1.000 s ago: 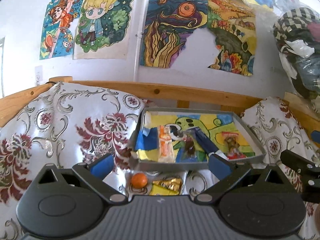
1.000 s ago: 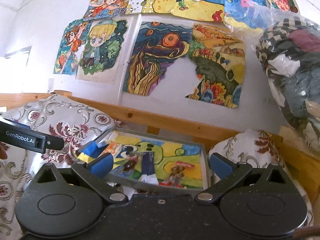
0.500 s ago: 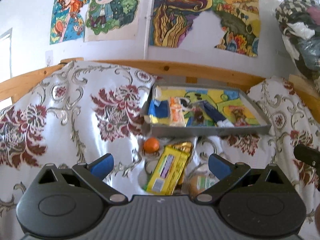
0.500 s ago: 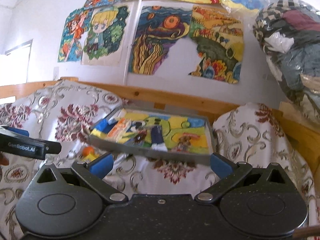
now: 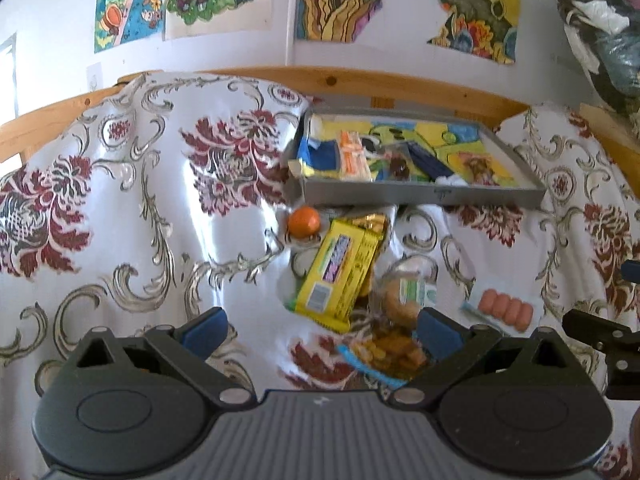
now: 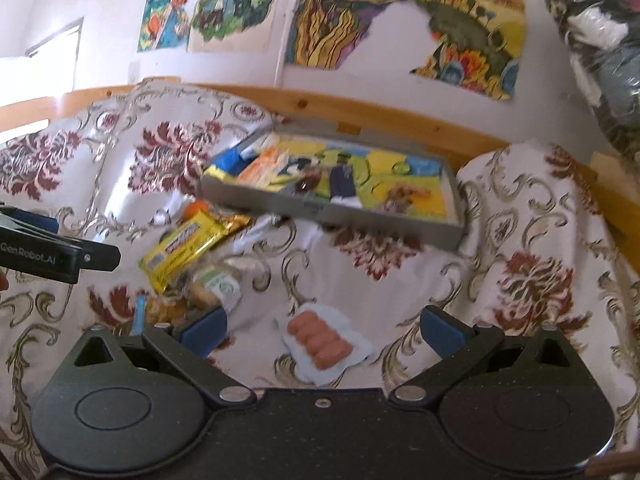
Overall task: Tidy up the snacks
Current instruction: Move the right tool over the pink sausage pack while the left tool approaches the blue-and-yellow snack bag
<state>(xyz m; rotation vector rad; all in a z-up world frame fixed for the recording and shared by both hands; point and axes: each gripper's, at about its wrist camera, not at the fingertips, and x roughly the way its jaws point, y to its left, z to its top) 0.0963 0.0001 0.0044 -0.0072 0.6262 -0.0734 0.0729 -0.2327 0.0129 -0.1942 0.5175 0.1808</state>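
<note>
Both hand-held grippers, left gripper [image 5: 320, 322] and right gripper [image 6: 322, 326], were recorded spread wide and empty above loose snacks, the clear-wrapped pink sausage pack [image 6: 322, 344] lying before the grey cardboard tray [image 6: 320, 210]; slippage on glossy film was judged likely.

The one text that reads clearly is "GenRobot.AI", in pale letters on the black side of the left gripper [image 6: 56, 254], which juts in at the left edge of the right wrist view. The yellow snack bar [image 5: 340, 272], lying on the flowered cloth just before the near wall of the grey tray [image 5: 420, 196], bears a purple label band and a small white panel at its near end, but the print on both is too blurred to make out. No other lettering can be read.
</note>
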